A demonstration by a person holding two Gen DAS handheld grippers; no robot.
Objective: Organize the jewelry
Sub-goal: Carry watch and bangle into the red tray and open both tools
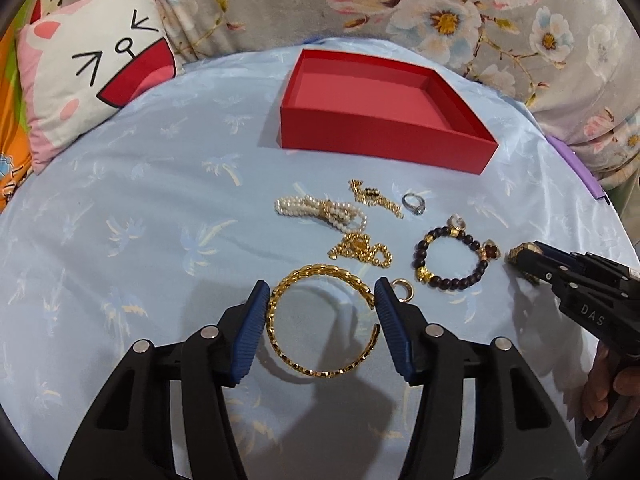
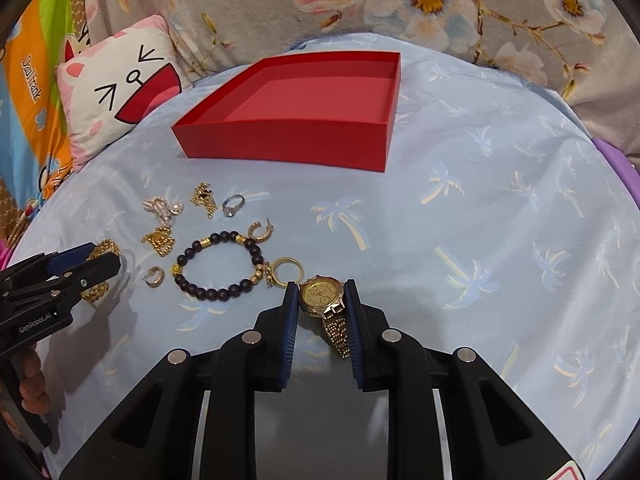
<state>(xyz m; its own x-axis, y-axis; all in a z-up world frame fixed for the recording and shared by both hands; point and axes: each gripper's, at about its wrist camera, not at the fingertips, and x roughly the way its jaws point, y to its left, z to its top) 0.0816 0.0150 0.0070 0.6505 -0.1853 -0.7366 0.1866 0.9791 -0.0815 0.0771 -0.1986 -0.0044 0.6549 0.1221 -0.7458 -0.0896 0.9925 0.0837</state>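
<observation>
An empty red box (image 1: pixel 384 136) (image 2: pixel 288 140) stands at the back of the pale blue cloth. In front of it lies the jewelry: a pearl bracelet (image 1: pixel 320 210), gold chains (image 1: pixel 360 250), a silver ring (image 1: pixel 413 203) (image 2: pixel 233 205) and a dark bead bracelet (image 1: pixel 450 260) (image 2: pixel 218 266). My left gripper (image 1: pixel 320 300) is open, its pads on either side of a gold bangle (image 1: pixel 320 320) lying on the cloth. My right gripper (image 2: pixel 320 294) has its pads on both sides of a gold watch (image 2: pixel 322 294), touching or nearly touching it; the watch lies on the cloth.
A cat-face pillow (image 1: pixel 92 68) (image 2: pixel 120 84) lies at the back left. A floral quilt (image 1: pixel 460 12) runs along the back. Small gold hoop earrings (image 2: pixel 262 232) (image 2: pixel 154 276) and a gold ring (image 2: pixel 286 270) lie near the bead bracelet.
</observation>
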